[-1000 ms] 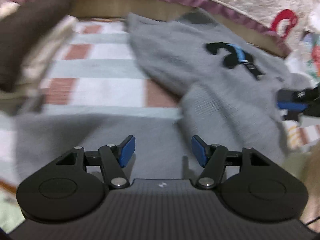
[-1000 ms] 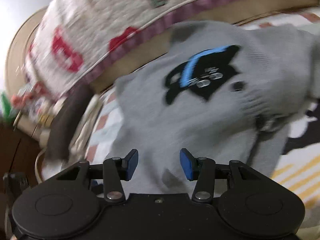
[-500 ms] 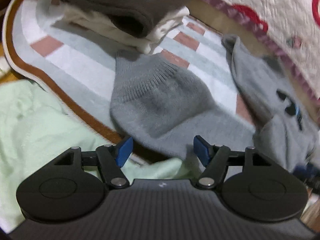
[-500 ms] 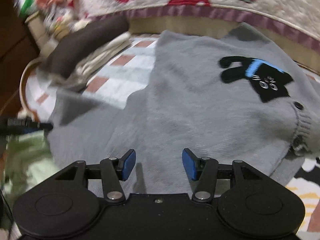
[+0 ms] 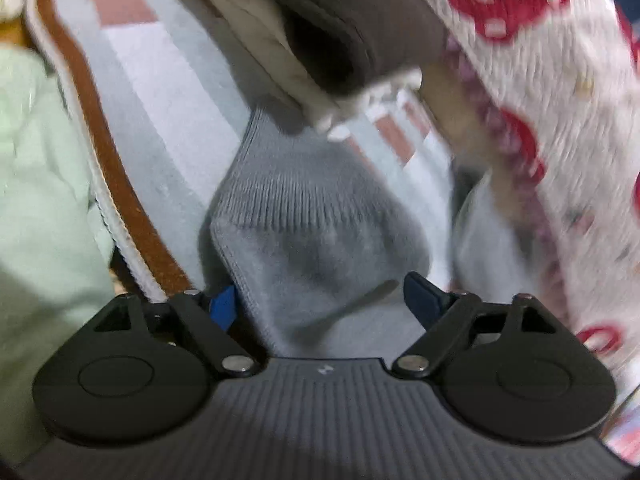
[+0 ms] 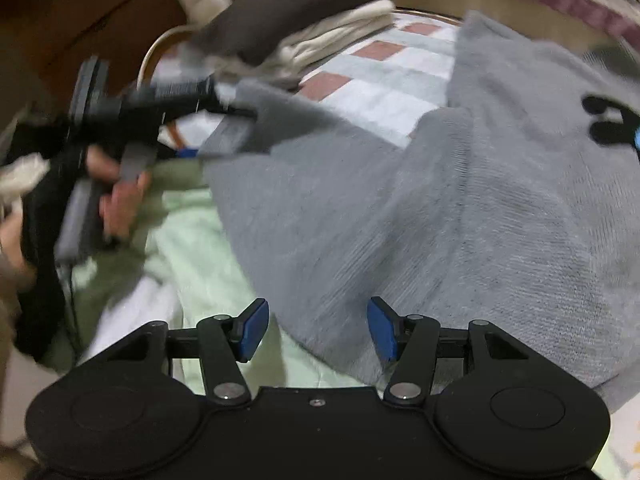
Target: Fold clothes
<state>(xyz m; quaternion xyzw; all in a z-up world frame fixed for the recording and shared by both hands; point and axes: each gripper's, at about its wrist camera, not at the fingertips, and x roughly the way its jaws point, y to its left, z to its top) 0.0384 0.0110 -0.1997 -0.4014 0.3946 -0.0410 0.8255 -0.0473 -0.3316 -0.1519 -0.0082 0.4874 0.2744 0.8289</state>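
Observation:
A grey knit sweater (image 6: 460, 200) with a black and blue patch (image 6: 608, 120) lies spread on a striped mat. Its ribbed sleeve cuff (image 5: 304, 216) fills the middle of the left wrist view. My left gripper (image 5: 320, 300) is open, with the sleeve lying between its fingers. It also shows in the right wrist view (image 6: 224, 128), at the sleeve end. My right gripper (image 6: 318, 326) is open and empty, just above the sweater's near edge.
A stack of folded clothes, dark brown on cream (image 5: 320, 28), sits on the striped mat (image 5: 132, 80) just beyond the cuff. A pale green cloth (image 6: 188, 248) lies under the sweater's near side. A quilted blanket with red shapes (image 5: 540, 80) hangs at the right.
My left gripper has moved in onto the sleeve cuff, which now lies between its fingers. My right gripper has swung left and down toward the sweater's near edge.

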